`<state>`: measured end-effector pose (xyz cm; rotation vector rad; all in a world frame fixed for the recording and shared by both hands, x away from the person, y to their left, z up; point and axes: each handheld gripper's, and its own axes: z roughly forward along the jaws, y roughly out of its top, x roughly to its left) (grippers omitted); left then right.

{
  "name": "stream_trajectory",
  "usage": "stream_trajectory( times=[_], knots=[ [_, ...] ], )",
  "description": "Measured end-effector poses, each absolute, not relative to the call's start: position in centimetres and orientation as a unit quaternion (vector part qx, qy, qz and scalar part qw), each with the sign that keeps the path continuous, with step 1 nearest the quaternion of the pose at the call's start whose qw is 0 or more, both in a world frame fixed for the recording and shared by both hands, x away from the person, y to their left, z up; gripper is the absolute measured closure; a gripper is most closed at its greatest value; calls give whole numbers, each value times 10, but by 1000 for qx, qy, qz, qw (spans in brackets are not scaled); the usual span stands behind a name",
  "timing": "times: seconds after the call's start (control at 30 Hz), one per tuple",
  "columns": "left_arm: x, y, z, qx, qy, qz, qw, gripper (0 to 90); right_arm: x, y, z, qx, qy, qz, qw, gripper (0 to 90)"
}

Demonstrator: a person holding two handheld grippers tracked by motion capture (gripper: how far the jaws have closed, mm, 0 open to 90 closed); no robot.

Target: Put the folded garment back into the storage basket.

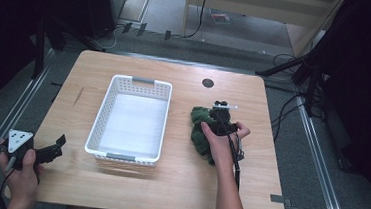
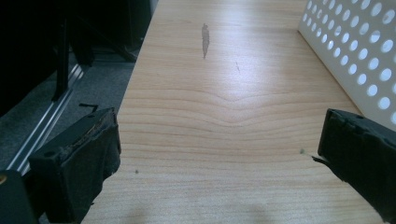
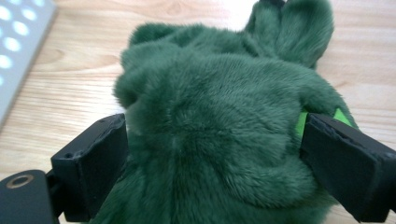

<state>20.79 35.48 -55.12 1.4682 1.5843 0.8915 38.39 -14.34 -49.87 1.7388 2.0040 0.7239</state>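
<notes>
A: Nearest first: what is the left claw (image 1: 60,140) doing?

B: It sits at the near left corner of the pale wooden bench (image 1: 176,194), held in the person's left hand (image 1: 20,172). In the left gripper view its black jaws stand wide apart with only bare wood between them; it holds and touches nothing. The white perforated plastic basket (image 2: 355,51) rises just off to one side of it.

A: And the right claw (image 3: 212,154)?

B: It is down over the dark green furry plush toy (image 3: 210,121), which lies on the bench right of the basket. In the right gripper view the jaws are spread wide, one on each flank of the fur. The padding looks to brush the pile on both sides, though I cannot tell whether it presses; I read it as apart, not clamped. A bright green patch shows by one jaw.

A: Farther off?

B: In the high view the right hand (image 1: 221,137) covers the toy's near part, and the basket (image 1: 104,109) stands empty mid-bench, well apart from the toy. Beyond, a round dark grommet (image 1: 207,83) is set in the bench's far edge.
</notes>
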Motion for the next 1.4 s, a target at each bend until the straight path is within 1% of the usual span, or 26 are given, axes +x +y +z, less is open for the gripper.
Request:
stream_trajectory(
  times=[0.2, 0.37, 0.47, 0.73, 1.03, 1.1, 1.13, 1.3, 1.4],
  knots=[
    [208, 355, -551, 578, 625, 350, 392, 4, 395, -139, -515, 627, 714, 238, 202, 86],
    [208, 355, -551, 577, 626, 349, 393, 4, 401, -141, -530, 638, 712, 230, 183, 106],
    [208, 355, -551, 577, 626, 349, 392, 4, 400, -141, -531, 641, 707, 226, 195, 143],
    [208, 356, -551, 575, 628, 348, 393, 5, 392, -137, -534, 641, 697, 235, 220, 168],
    [208, 355, -551, 576, 629, 347, 392, 6, 391, -138, -534, 635, 702, 239, 218, 180],
    [208, 355, -551, 576, 629, 346, 391, 6, 391, -138, -534, 636, 701, 238, 217, 212],
    [208, 356, -551, 576, 628, 347, 391, 6, 391, -138, -533, 636, 702, 237, 216, 244],
    [208, 356, -551, 573, 632, 346, 390, 6, 389, -137, -530, 620, 714, 244, 214, 457],
    [209, 356, -551, 572, 633, 345, 390, 6, 384, -138, -534, 609, 709, 265, 234, 526]
  ],
)
